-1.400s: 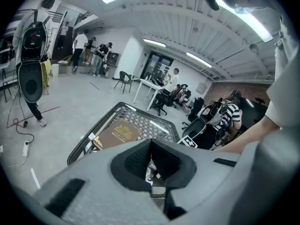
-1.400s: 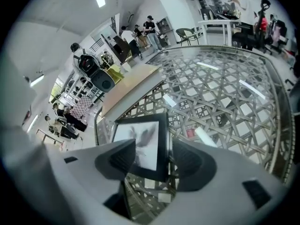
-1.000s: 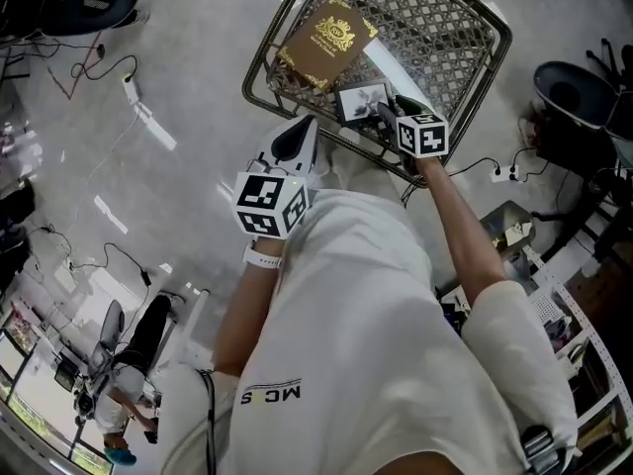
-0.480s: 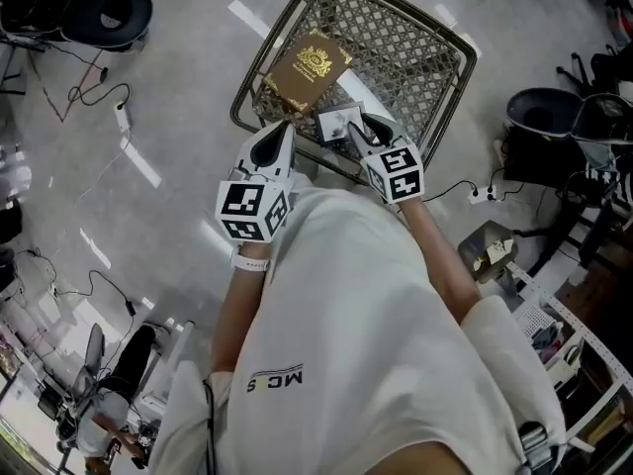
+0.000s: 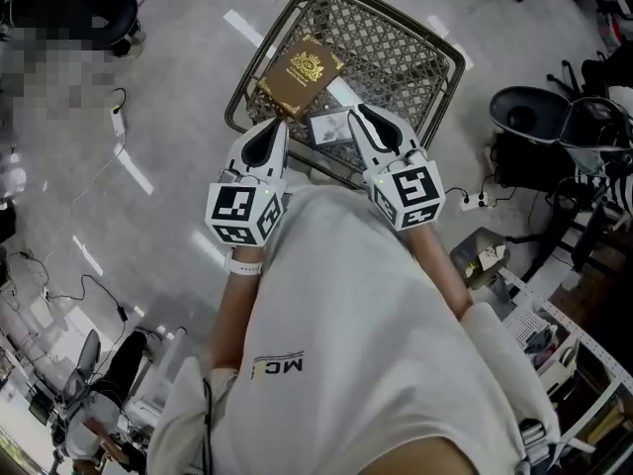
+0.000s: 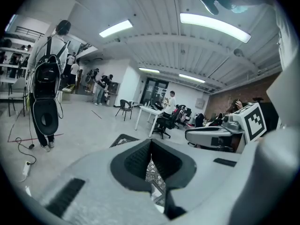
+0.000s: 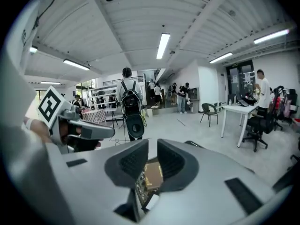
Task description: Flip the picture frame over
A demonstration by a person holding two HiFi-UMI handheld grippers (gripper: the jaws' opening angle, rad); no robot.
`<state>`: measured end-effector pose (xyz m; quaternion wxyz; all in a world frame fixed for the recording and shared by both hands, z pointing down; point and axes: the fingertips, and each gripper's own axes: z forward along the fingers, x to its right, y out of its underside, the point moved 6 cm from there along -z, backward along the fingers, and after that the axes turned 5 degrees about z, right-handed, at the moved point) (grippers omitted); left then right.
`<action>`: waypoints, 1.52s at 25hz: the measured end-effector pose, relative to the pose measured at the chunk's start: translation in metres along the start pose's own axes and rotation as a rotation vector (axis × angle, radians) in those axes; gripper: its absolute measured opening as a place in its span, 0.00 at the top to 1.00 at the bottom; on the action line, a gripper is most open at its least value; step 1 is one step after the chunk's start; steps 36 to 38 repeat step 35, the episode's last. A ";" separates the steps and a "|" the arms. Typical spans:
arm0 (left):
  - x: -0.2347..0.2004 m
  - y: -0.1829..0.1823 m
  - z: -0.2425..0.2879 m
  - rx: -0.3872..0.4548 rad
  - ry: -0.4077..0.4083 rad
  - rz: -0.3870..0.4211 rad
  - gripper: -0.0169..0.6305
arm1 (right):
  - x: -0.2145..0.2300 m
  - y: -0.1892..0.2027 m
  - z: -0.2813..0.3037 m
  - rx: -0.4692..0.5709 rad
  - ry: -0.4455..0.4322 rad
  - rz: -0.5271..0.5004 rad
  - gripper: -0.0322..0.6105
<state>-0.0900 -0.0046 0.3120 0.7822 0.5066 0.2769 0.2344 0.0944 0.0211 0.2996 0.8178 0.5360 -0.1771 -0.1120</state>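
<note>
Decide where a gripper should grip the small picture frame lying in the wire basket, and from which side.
Probably its right-hand edge, coming in low from the right: the picture frame lies flat on the wire basket's mesh, the brown box sits close on its far left, and the right side looks open.

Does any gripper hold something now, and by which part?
Nothing is held. The left gripper is shut and empty; the right gripper is closing with nothing in it. The frame lies in the basket.
</note>
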 end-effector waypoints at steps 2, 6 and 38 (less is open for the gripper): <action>-0.001 -0.006 -0.002 0.014 -0.007 -0.009 0.94 | -0.003 -0.011 -0.006 0.033 0.000 0.007 0.85; 0.001 -0.021 -0.007 0.040 -0.011 0.015 0.94 | -0.008 -0.025 -0.013 0.081 0.005 0.000 0.86; 0.011 -0.052 -0.012 0.049 0.043 0.083 0.94 | -0.016 -0.035 -0.024 0.112 0.038 0.064 0.91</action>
